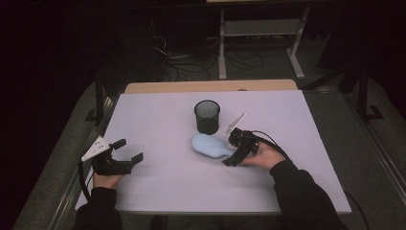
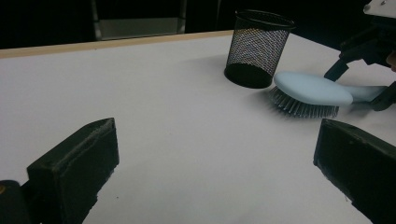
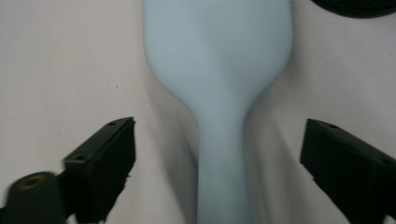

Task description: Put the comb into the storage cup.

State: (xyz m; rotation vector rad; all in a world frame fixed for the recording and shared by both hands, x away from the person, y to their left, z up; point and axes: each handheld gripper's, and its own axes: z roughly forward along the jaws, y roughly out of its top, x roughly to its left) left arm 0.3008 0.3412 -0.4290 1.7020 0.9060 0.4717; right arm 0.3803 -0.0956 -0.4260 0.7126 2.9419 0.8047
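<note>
Lower left of the high view: left tool (image 1: 128, 150) parked near the left edge of the desk (image 1: 158, 187), jaws spread wide with nothing between them. Likely kept back there to stay out of the way, since the work sits further right. From its own view, bare white surface between the two black jaws, and the action off in the upper right of the frame.

Centre of the high view, a little above middle: black mesh cup (image 1: 207, 116), upright, mouth open to the top. Probably the destination, being the one container on the desk.

Just below and right of the cup: pale blue hairbrush (image 1: 209, 145), flat on the desk, bristles down as seen in the left gripper view (image 2: 312, 94). Head toward the cup and just beside its base, handle pointing away toward the right hand. Handy that way: narrow end offered for a grasp.

Right of centre: right tool (image 1: 232, 152) lowered over the handle, jaws apart on either side of it. In the right gripper view, handle (image 3: 222, 172) running straight up the middle of the gap, not yet pinched. Lined up so, presumably, for a squeeze on the slim neck.
</note>
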